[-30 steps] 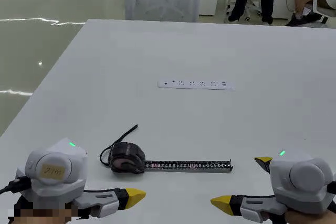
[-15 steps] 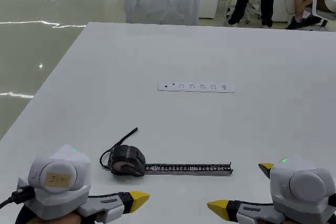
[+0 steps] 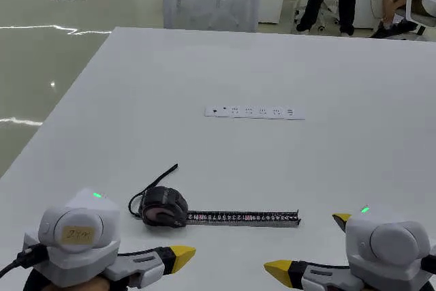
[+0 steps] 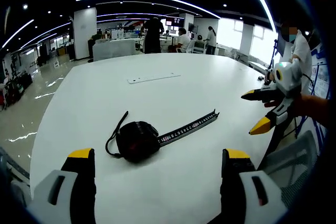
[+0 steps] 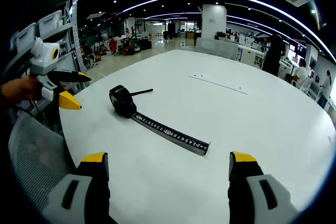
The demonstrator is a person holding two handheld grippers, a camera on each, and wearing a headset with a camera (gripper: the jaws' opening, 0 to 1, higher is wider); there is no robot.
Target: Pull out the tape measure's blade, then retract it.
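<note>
The blade [image 3: 243,218] carries printed scale numerals, too small to read. The handwritten label [image 3: 75,235] on the left gripper [image 3: 180,257] is unclear.

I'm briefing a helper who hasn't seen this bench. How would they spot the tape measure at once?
On the white table, look toward the near edge. The tape measure is a dark round case with a black strap and its blade extended. The power strip farther back is flat and white.
</note>
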